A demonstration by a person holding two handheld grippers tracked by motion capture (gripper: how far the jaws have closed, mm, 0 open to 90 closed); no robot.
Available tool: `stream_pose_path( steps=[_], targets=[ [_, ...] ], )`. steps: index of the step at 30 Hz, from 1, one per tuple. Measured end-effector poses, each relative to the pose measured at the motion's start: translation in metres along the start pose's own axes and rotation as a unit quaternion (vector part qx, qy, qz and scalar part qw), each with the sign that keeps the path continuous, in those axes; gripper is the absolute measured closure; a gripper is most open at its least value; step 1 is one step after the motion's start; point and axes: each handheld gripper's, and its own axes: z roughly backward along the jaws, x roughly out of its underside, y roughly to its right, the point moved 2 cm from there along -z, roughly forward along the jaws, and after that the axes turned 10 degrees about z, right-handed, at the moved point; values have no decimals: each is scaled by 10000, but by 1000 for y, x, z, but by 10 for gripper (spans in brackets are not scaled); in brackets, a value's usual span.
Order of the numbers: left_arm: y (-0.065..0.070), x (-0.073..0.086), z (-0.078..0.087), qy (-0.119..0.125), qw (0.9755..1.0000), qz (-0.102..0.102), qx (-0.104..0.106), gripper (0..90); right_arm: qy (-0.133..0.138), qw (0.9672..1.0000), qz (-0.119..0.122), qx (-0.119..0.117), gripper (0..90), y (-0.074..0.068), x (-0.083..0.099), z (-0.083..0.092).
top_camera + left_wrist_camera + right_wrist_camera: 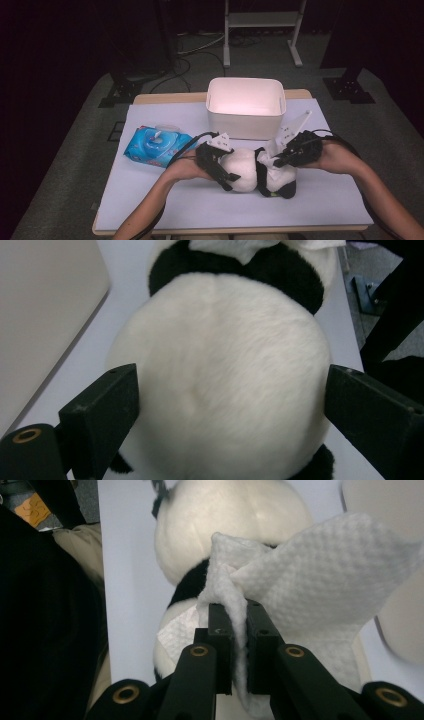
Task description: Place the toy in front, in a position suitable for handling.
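Note:
A black-and-white panda plush [250,172] lies on the white table [200,205]. My left gripper [227,172] comes in from the left. Its jaws stand wide on either side of the plush's round white body [225,370], which keeps its full shape between them. My right gripper [277,161] hovers over the plush's right half, shut on a white embossed wipe [320,575]. The wipe [272,152] drapes over the plush's black band [187,582]. In the right gripper view the wipe's pinched fold runs down between the two closed jaws.
A white rectangular bin [245,125] stands open just behind the plush, and its wall [45,315] is close on the left in the left gripper view. A blue pack of wipes [155,146] lies at the table's left. Both forearms reach in from the front edge.

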Motion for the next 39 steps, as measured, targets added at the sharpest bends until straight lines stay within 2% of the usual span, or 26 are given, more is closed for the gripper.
stream_pose_path(
  steps=[3, 7, 9, 13, 15, 28, 33, 39],
  targets=[
    [-3, 1, 1, -113, 9999, 86, -47, 56, -47, 10000, -84, -1, 833, -4, 10, 4],
    [-2, 2, -4, -195, 9997, 145, 71, 49, -27, 9999, -119, 5, 832, -11, 18, 6],
    [-1, 3, -6, -202, 9997, 143, 80, 49, -50, 10000, -61, 42, 830, -15, 18, 4],
    [2, 4, -10, -192, 9998, 72, 22, 66, -103, 9998, 130, 138, 829, -20, 11, 1],
    [3, 4, -10, -150, 9999, 60, -4, 65, -44, 9997, 206, 139, 829, -20, 6, -1],
    [7, 5, -9, -177, 9998, -67, -80, 70, 318, 9984, 451, -93, 830, -17, -24, -42],
    [8, 3, -4, -83, 9999, -95, -37, 102, 337, 9986, 396, -120, 829, -16, -21, -37],
    [9, 1, 0, -20, 9999, -160, -41, 131, 358, 9990, 252, 25, 828, -14, -8, -20]
  ],
)
